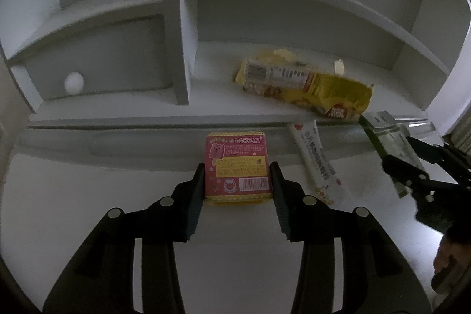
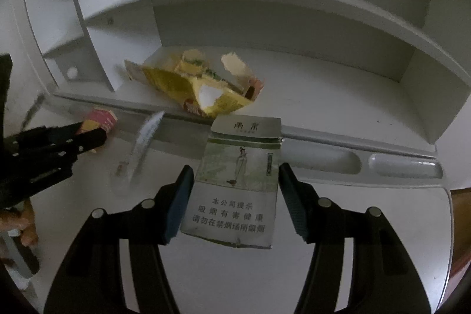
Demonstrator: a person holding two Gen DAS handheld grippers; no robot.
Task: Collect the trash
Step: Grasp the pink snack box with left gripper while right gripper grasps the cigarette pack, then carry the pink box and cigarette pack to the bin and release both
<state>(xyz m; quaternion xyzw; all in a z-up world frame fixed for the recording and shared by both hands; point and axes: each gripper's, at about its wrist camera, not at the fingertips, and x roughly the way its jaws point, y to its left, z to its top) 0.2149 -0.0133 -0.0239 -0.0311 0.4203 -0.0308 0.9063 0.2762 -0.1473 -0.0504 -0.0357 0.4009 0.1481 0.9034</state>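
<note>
**Both grippers on boxes, two soft wrappers left to grab**

Your left gripper (image 1: 238, 181) has its fingers against both sides of the pink snack box (image 1: 238, 167), pinching it across its width on the white desk (image 1: 73, 196). It looks like light, thin card that will dent, so hold it by the flat side walls with only enough force to lift.

Your right gripper (image 2: 234, 196) straddles the cigarette pack (image 2: 241, 181). The left pad touches the pack's edge; at the right pad a sliver of gap seems to show, so I cannot tell whether the grip is fully made. The pack is crumpled and torn along its lower edge, probably empty and very light. Take it mid-body, where the card is still stiff, not by the flipped-up lid at 12 o'clock.

In the left wrist view, the white sachet (image 1: 319, 161) lies flat at 3 o'clock of the pink box. It is thin, limp and likely slick, so catch one end or a raised edge. The torn yellow snack bag (image 1: 306, 84) sits at 1 o'clock on the shelf ledge (image 1: 117, 114). It is crinkly and puffed, with a ripped mouth that may spill crumbs, so pinch a fold near the middle.
</note>
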